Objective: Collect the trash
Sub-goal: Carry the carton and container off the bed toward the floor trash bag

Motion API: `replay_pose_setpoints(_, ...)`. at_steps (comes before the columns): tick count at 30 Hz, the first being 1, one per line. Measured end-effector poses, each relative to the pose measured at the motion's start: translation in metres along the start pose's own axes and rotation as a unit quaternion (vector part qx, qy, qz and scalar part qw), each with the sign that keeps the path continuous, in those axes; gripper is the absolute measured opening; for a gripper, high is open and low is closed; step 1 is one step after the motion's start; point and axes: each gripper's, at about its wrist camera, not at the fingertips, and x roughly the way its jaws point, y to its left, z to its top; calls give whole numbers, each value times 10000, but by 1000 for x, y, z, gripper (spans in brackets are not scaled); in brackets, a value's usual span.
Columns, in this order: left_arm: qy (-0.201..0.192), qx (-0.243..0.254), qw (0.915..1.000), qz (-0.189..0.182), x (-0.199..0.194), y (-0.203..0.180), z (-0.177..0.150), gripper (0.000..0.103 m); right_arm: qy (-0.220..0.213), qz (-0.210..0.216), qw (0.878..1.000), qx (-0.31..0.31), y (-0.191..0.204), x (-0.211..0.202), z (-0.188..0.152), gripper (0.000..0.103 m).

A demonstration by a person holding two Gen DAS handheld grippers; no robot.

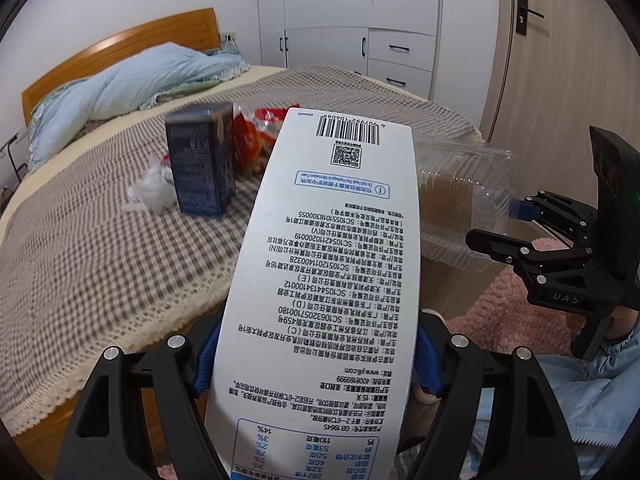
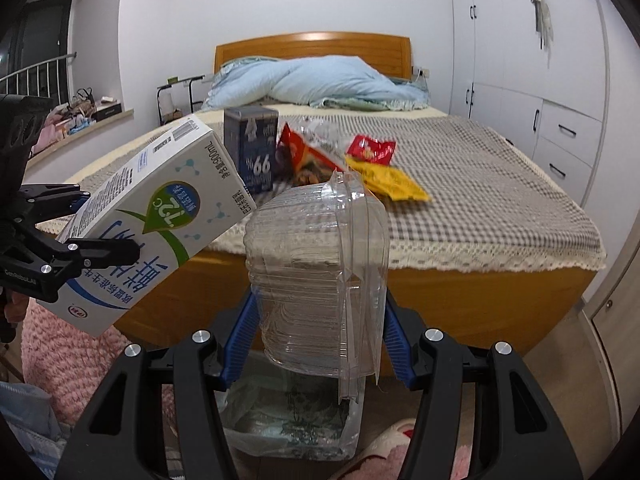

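My left gripper [image 1: 316, 352] is shut on a white milk carton [image 1: 320, 280] and holds it in the air off the foot of the bed; the carton also shows in the right wrist view [image 2: 156, 216]. My right gripper [image 2: 318, 332] is shut on a clear plastic clamshell box [image 2: 316, 272], which also shows in the left wrist view [image 1: 460, 204]. A bin with a plastic liner [image 2: 288, 416] sits on the floor below the clamshell. On the bed lie a dark blue carton [image 2: 254, 148], red snack wrappers [image 2: 370, 150], a yellow wrapper [image 2: 390, 182] and a crumpled white plastic wrap [image 1: 154, 190].
The bed [image 2: 500, 200] has a checked cover and a wooden frame, with a blue quilt [image 2: 320, 84] at the headboard. A white wardrobe with drawers [image 2: 560, 120] stands to the right. A pink rug [image 1: 508, 312] and slippers lie on the floor.
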Motion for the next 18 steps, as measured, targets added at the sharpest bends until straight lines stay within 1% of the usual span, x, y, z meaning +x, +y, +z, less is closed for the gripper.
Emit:
replay_pose_setpoints(6, 217, 20, 9997, -53, 15, 4, -17, 73, 275, 17, 9996, 70, 1, 10, -15, 56)
replay_pose_setpoints(18, 523, 40, 9985, -181, 43, 8, -36, 73, 797, 95, 9966, 160, 2, 30, -38, 56)
